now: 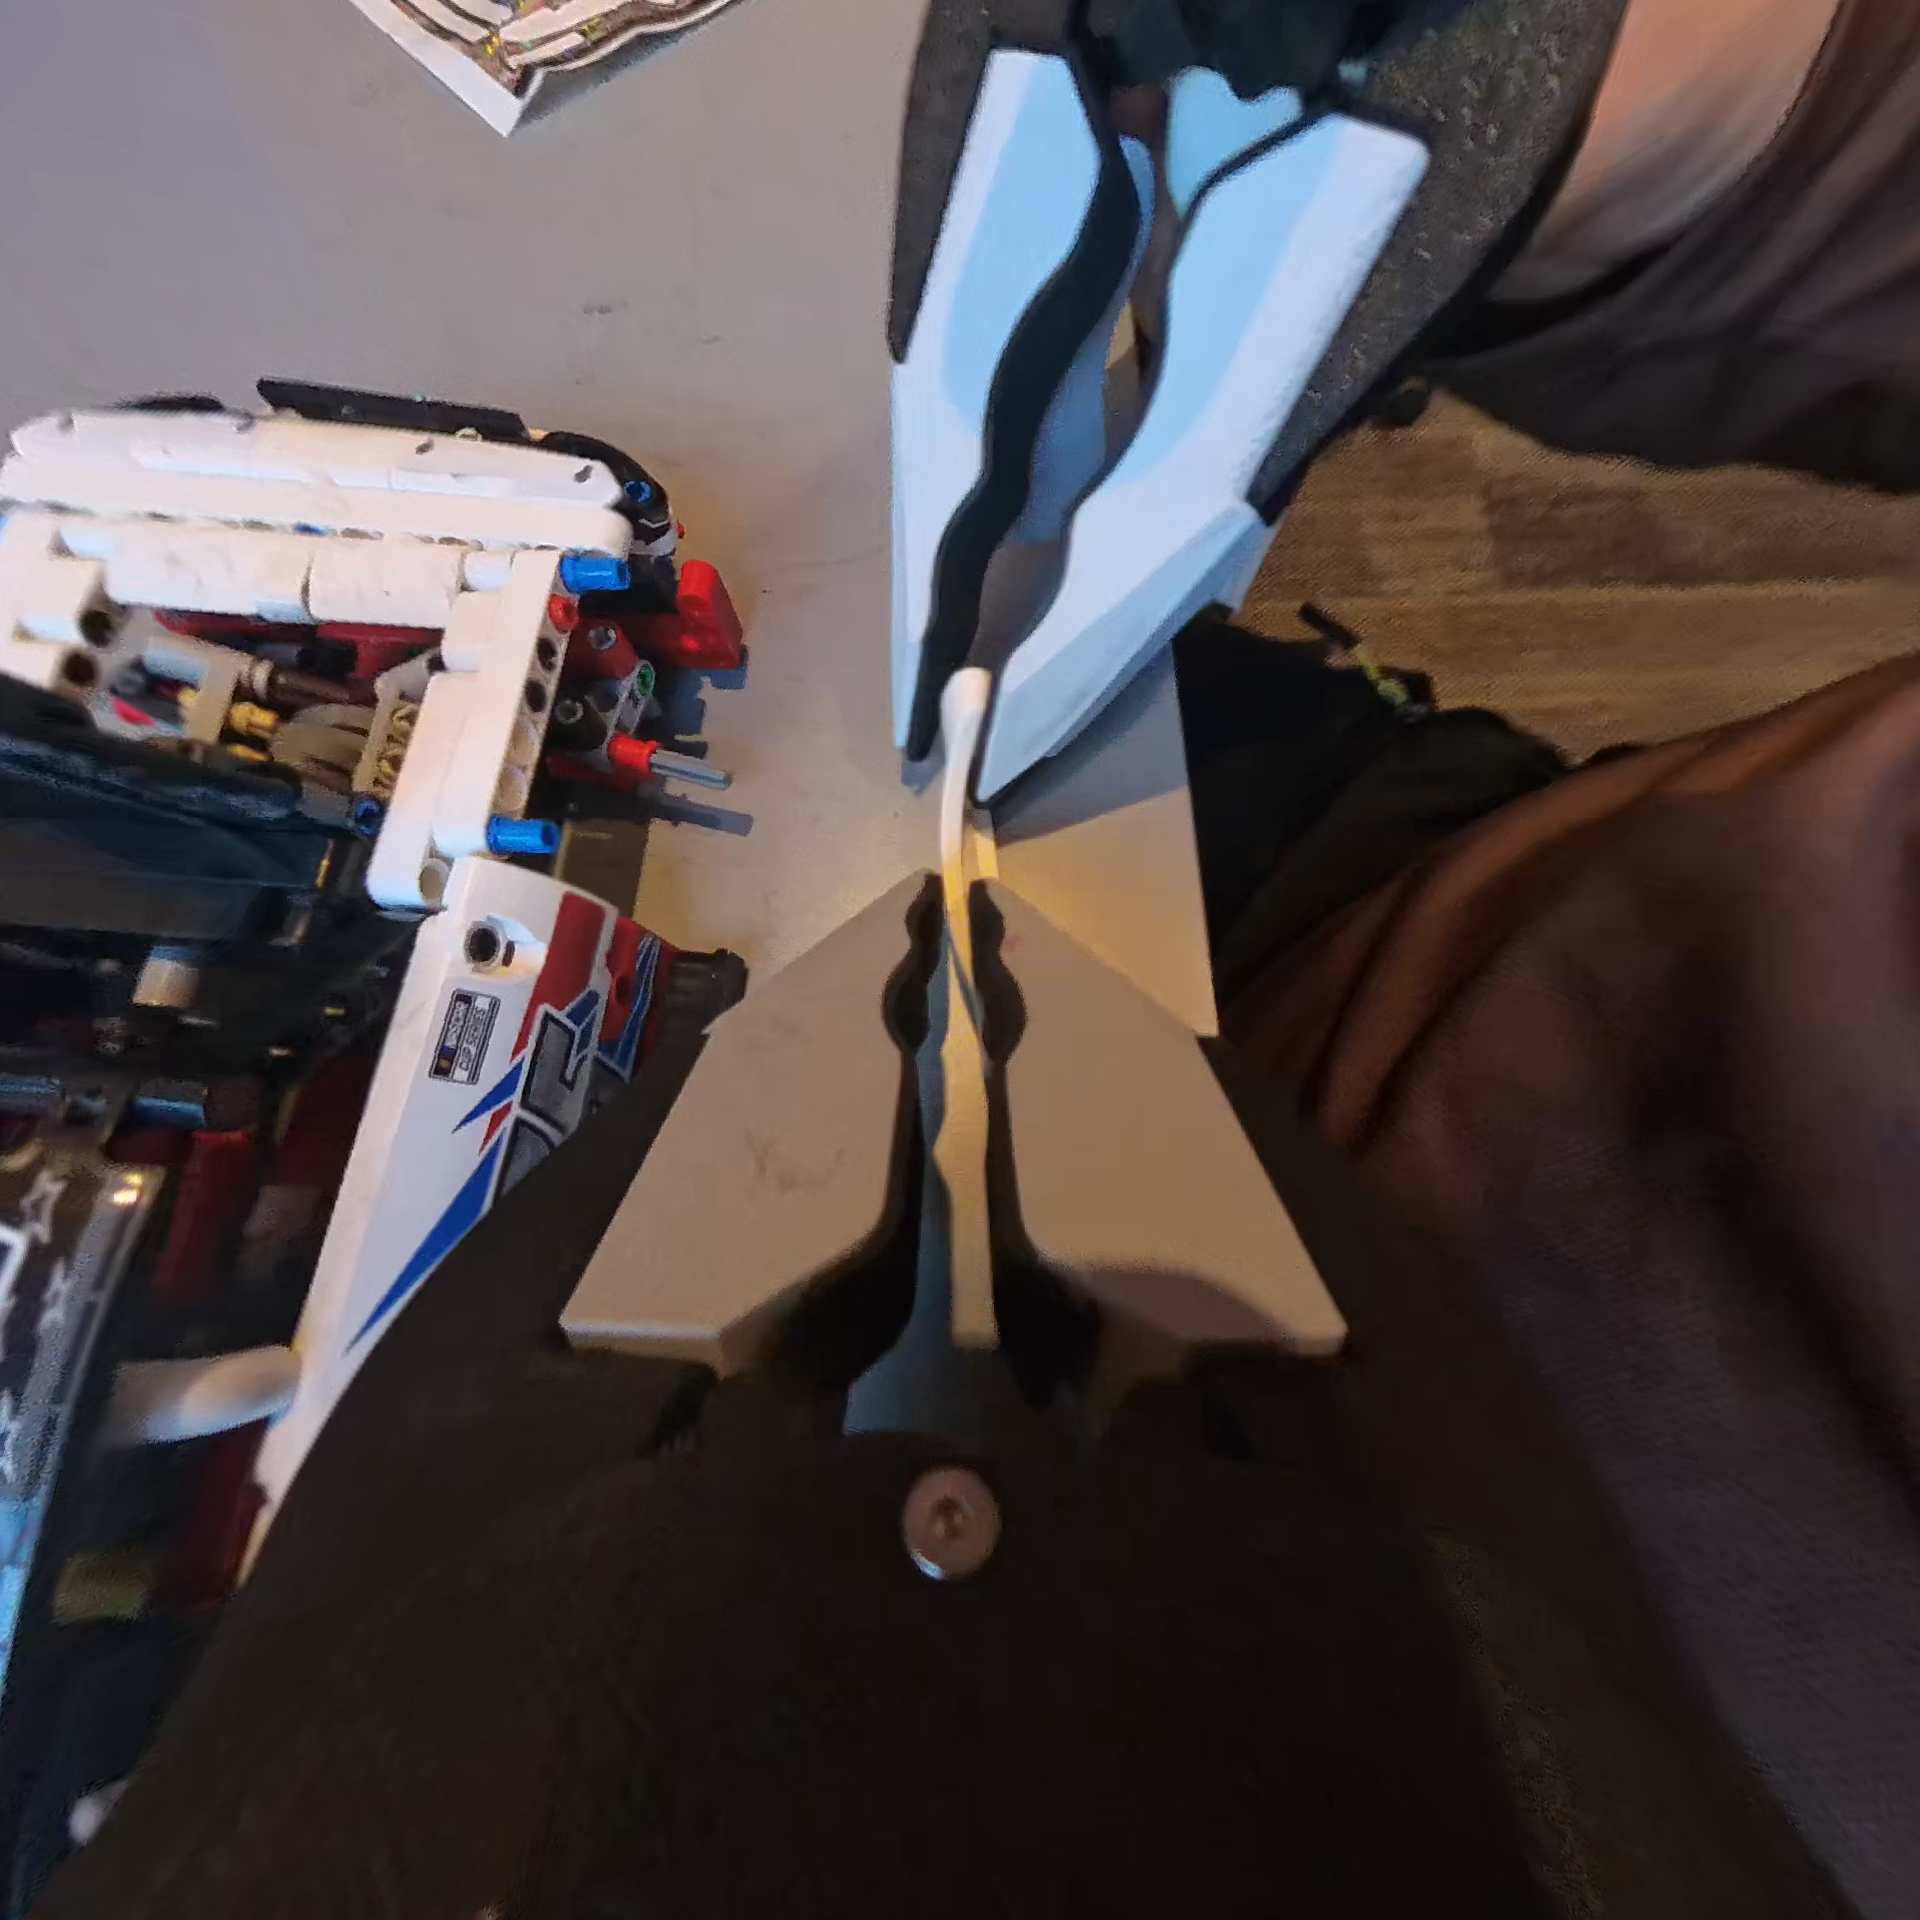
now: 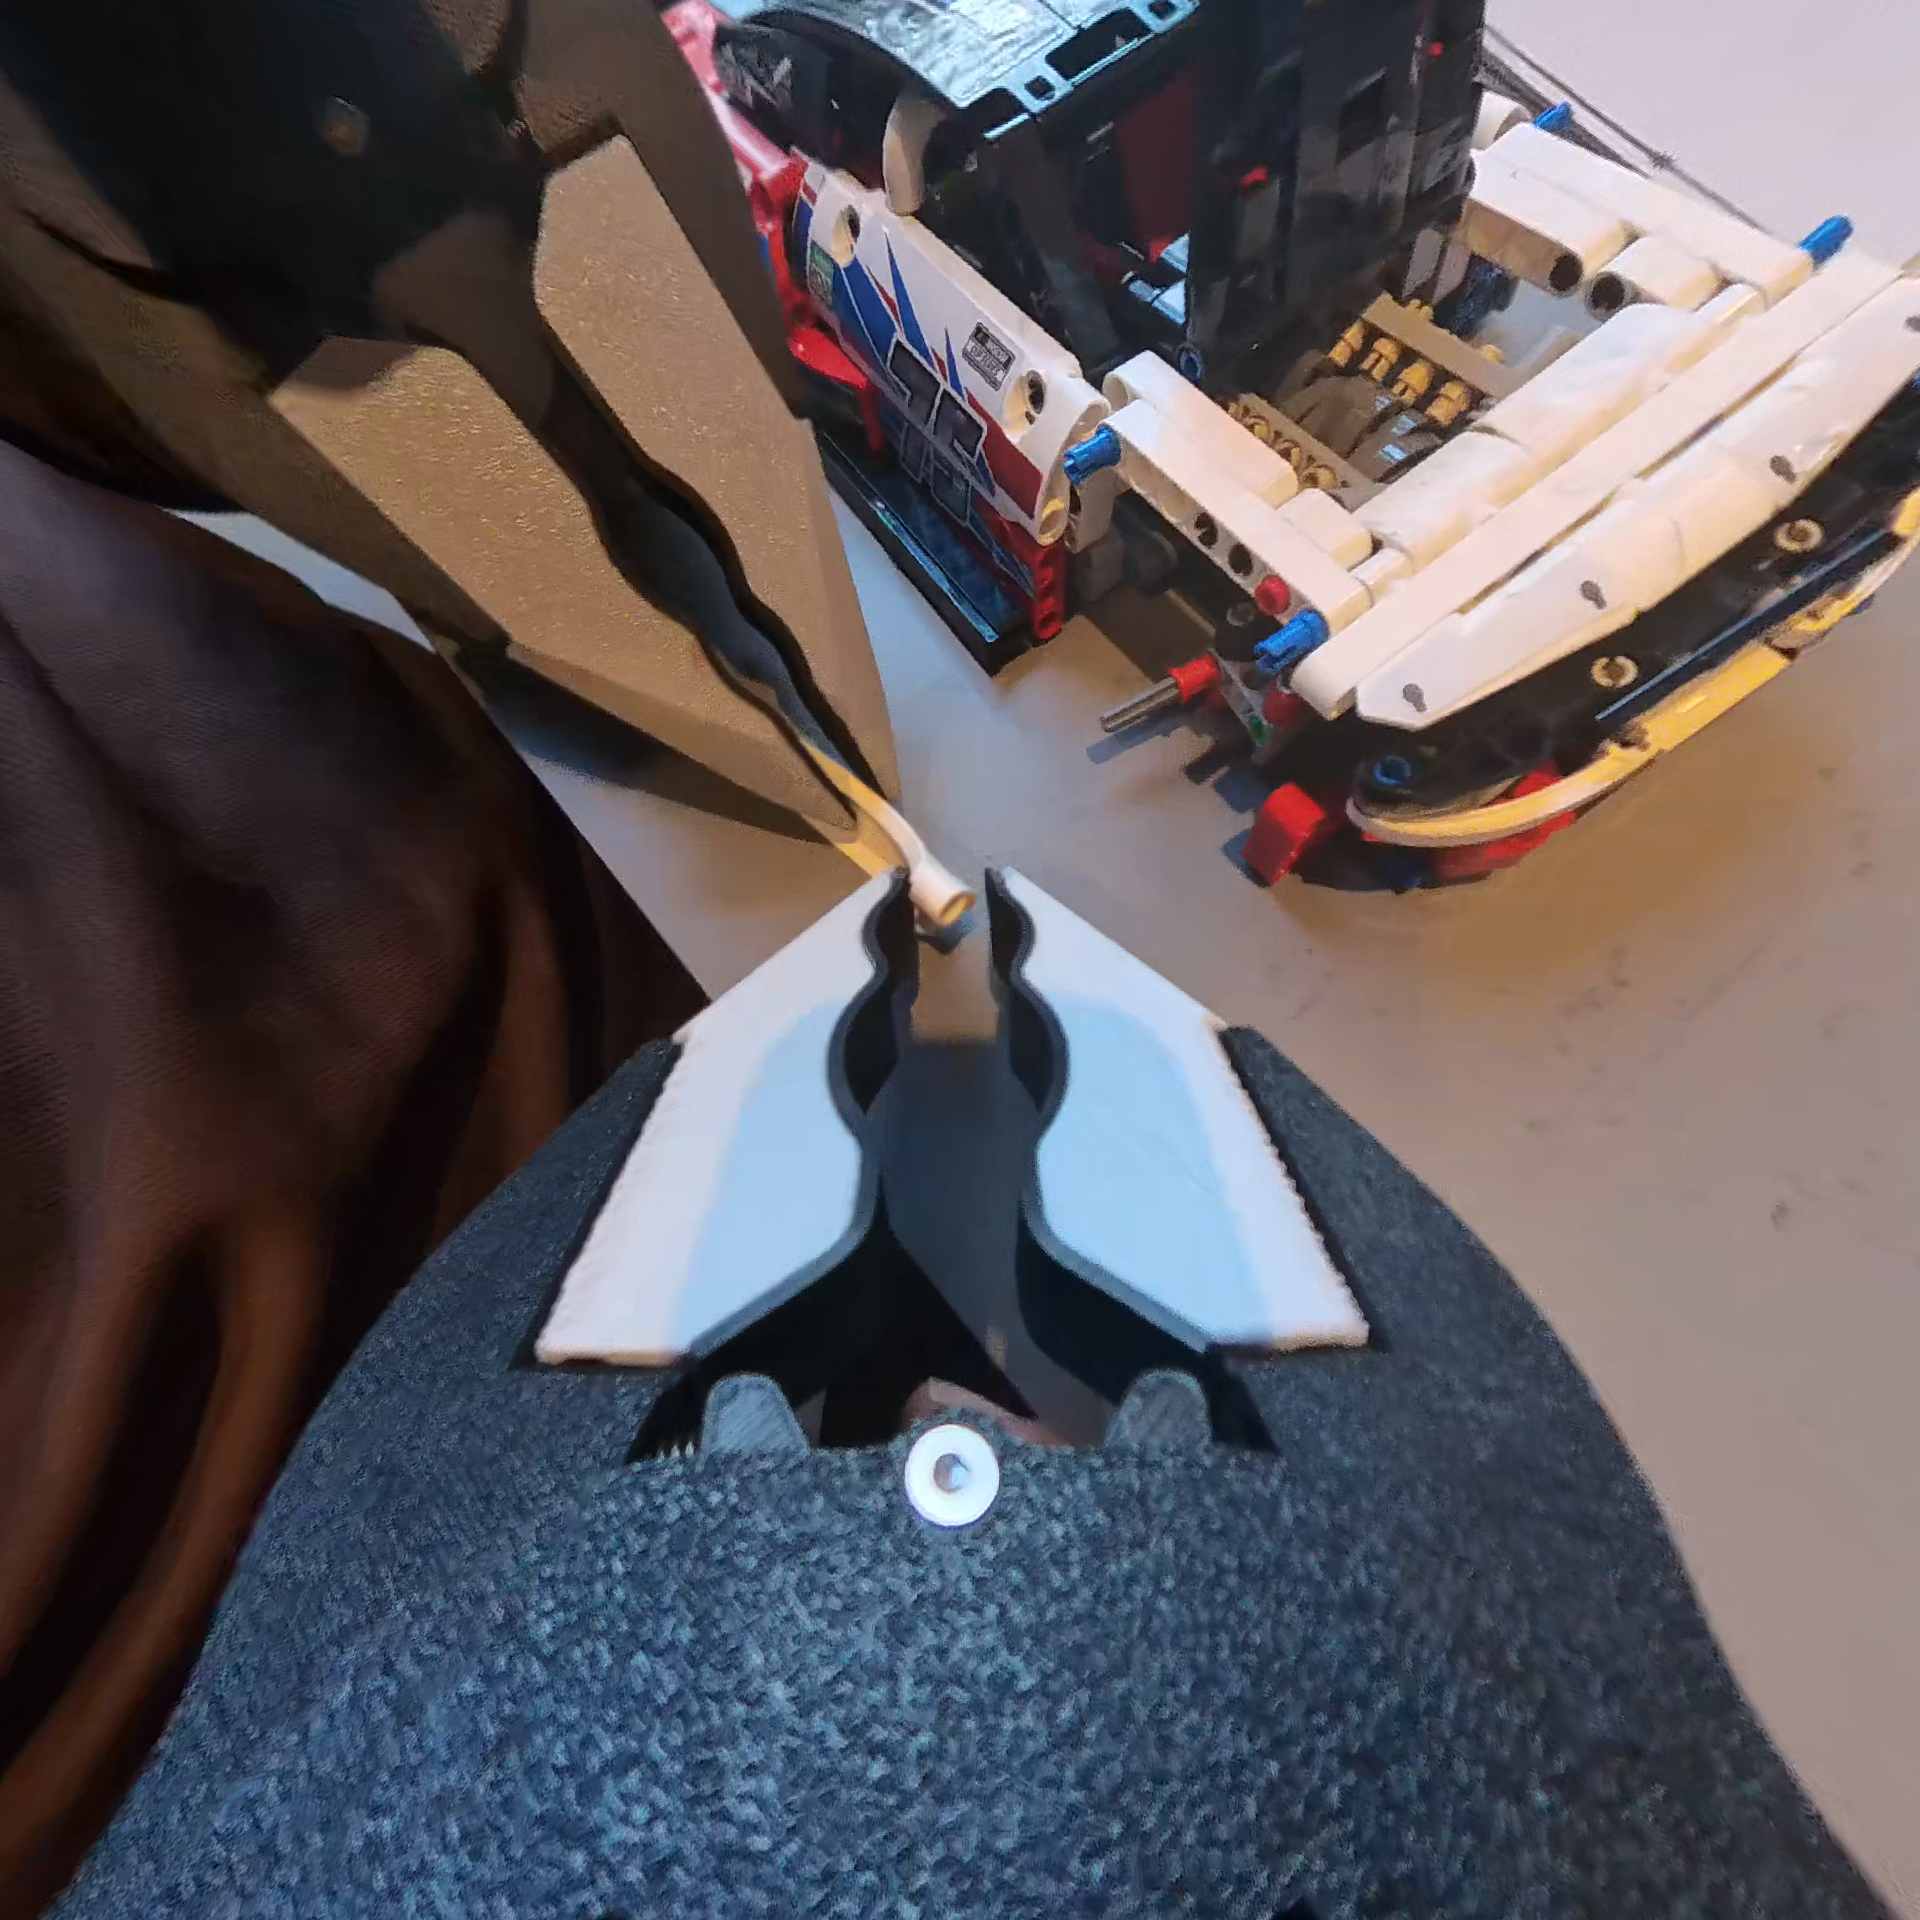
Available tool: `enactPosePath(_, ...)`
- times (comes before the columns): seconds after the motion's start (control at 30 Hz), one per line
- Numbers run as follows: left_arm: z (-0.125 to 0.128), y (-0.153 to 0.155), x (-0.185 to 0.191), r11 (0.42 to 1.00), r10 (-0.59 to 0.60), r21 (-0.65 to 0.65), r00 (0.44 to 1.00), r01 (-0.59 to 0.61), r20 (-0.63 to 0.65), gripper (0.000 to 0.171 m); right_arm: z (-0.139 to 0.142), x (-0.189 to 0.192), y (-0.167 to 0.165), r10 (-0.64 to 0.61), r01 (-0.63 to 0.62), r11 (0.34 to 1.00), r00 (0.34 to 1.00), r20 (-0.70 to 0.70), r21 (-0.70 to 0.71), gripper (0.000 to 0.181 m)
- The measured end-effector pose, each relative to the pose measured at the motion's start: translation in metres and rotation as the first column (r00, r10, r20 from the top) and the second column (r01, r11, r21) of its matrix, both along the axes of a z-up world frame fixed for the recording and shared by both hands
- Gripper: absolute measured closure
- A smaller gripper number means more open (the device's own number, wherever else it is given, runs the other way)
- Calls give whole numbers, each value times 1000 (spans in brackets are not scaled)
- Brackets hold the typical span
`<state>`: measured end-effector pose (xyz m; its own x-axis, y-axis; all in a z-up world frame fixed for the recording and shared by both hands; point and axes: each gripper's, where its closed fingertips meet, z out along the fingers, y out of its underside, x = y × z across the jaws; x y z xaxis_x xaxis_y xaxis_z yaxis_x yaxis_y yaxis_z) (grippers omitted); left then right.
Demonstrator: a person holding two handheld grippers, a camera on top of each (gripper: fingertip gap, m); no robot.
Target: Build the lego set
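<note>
— One thin white hose [image 1: 958,831] is pinched in the left gripper [image 1: 956,894], beside the car model [image 2: 1351,499].
— Light, bendy; its free end is bracketed by the right gripper [image 2: 940,883], narrowly parted.

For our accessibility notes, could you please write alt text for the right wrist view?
The left tongs grip a thin white tube, its free end between the open right tongs. Behind, a part-built white, red and black lego car sits on the grey table.
</note>
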<state>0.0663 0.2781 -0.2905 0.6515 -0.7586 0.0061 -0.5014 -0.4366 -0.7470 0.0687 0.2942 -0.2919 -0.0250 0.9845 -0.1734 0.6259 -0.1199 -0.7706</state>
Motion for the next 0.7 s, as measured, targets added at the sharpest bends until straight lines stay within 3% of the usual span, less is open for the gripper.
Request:
enactPosePath(0.1,4,2,0,997,39,-73,993,-31,107,170,2,2,-2,-7,6,999,1000,-24,-50,168)
enactPosePath(0.2,7,6,-3,998,52,-36,994,-49,92,170,0,4,-1,-16,15,999,1000,-18,-29,169)
enactPosePath(0.27,14,9,-4,997,57,50,997,-60,59,170,-1,7,-1,-19,19,1000,1000,-8,-13,165)
enactPosePath(0.37,33,16,-8,955,76,291,996,-59,-47,171,5,10,-3,-41,39,996,999,-23,-79,151)
enactPosePath(0.5,55,16,-7,813,108,580,965,52,-239,171,27,12,-9,-99,61,951,989,-112,-302,145)
enactPosePath(0.63,71,10,2,593,166,762,887,260,-432,171,57,9,-10,-179,26,811,962,-206,-584,143)
enactPosePath(0.7,75,9,5,514,191,793,857,328,-478,171,76,9,-11,-185,-53,750,940,-286,-659,158)
